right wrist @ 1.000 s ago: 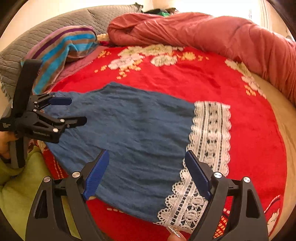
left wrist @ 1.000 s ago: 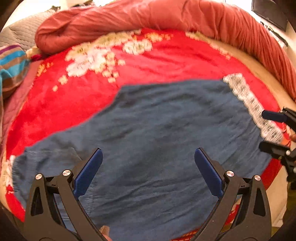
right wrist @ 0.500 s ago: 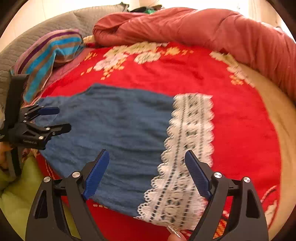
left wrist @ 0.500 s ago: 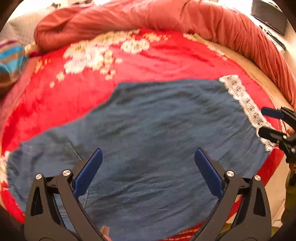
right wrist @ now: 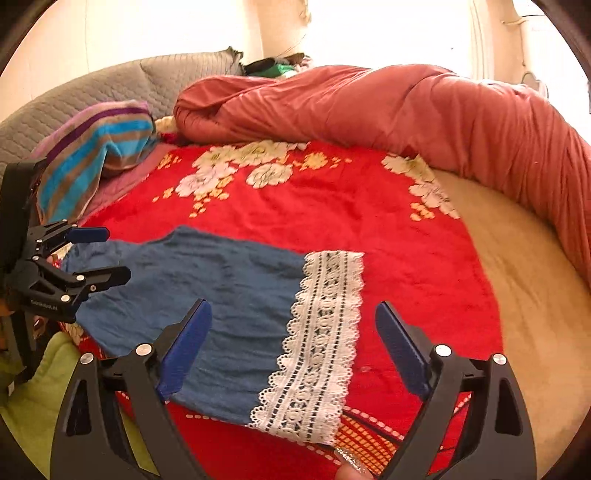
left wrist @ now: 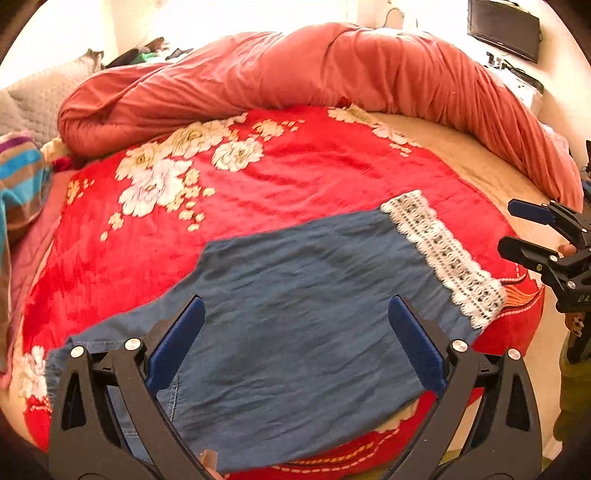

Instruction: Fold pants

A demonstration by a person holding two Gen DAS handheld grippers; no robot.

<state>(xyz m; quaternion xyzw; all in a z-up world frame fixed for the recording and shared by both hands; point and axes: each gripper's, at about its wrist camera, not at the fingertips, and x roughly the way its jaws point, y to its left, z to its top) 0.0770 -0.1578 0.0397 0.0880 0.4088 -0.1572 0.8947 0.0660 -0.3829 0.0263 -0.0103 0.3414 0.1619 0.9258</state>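
Left wrist view: left gripper (left wrist: 295,347) wide open, nothing between the blue pads (left wrist: 173,350), hovering over the pants (left wrist: 295,314). Pants flat and wrinkled on the red blanket (left wrist: 314,177) right under and ahead of the jaws, waist end off to the left, lace hem (left wrist: 443,258) ahead and to the right. White flowers (left wrist: 159,181) printed on the blanket farther ahead to the left. Beyond that, a rolled salmon duvet (left wrist: 332,70) across the far side of the bed, curving down the right. Bare beige sheet (left wrist: 461,155) between blanket and duvet on the right. Striped towel (left wrist: 22,177) at the far left edge, grey quilted pillow (left wrist: 33,107) behind it. Dark screen (left wrist: 504,27) on the pale wall at upper right. Right gripper (left wrist: 524,229) at the right edge, just past the hem, jaws apart and empty.

Right wrist view: right gripper (right wrist: 293,343) spread wide, having just opened a little further, nothing held. Lace hem (right wrist: 321,343) directly between and below the jaws, lying on the blanket (right wrist: 406,240); blue cloth of the pants (right wrist: 207,280) stretching away to the left. Left gripper (right wrist: 107,254) at the left edge over the waist end, jaws parted, empty. Green cloth (right wrist: 33,398) low on the left, beside the bed. Ahead: flowers (right wrist: 236,166), then the duvet (right wrist: 369,107) running round to the right. Striped towel (right wrist: 92,147) and grey pillow (right wrist: 122,85) ahead to the left. Beige sheet (right wrist: 524,288) on the right. Bright, washed-out wall (right wrist: 147,29) behind the bed.
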